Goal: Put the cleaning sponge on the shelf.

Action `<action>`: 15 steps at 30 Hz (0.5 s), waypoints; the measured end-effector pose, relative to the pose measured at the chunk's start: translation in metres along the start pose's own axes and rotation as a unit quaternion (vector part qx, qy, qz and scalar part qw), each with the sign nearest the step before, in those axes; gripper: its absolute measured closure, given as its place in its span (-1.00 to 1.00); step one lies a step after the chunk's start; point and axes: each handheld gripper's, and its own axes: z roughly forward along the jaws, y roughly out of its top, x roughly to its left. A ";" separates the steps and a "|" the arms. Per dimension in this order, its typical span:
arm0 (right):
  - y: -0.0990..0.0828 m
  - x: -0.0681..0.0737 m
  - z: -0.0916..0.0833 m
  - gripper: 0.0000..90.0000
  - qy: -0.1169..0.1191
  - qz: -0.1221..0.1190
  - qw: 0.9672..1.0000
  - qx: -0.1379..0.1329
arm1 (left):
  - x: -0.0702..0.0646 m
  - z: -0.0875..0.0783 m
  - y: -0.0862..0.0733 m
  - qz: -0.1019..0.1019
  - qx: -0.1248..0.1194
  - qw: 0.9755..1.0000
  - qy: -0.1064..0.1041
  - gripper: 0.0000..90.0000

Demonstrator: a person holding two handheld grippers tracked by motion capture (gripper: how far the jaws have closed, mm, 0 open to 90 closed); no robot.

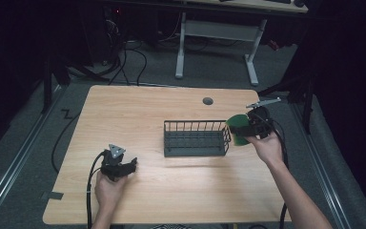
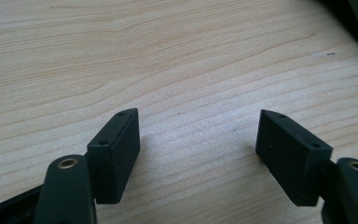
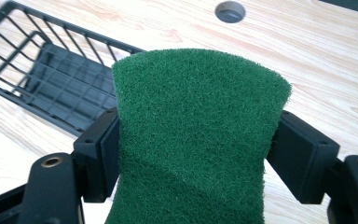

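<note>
The green scouring pad (image 3: 196,140) sat clamped in my right gripper (image 3: 193,154), beside the wire basket (image 1: 196,138). My left gripper (image 2: 198,144) gaped wide, empty, over the worktop (image 2: 168,56). I counted one pad, one basket.

The green scouring pad (image 3: 193,140) looks like coarse, fuzzy fibre, matt and rough all over. The worktop (image 2: 177,60) is pale wood or wood-look laminate, smooth with a fine streaky grain and a faint sheen. The basket (image 3: 51,79) is thin dark wire, matt. Both hand-held gripper pads look like matt black plastic.
</note>
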 end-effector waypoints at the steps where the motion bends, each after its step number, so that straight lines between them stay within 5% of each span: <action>1: 0.002 0.003 0.001 -0.43 0.004 -0.001 1.000 -0.001 | 0.000 0.000 0.000 0.000 0.000 1.000 0.000 -0.32; 15: 0.023 0.027 0.003 -0.43 0.015 -0.024 1.000 -0.010 | 0.000 0.000 0.000 0.000 -0.001 1.000 0.001 -0.32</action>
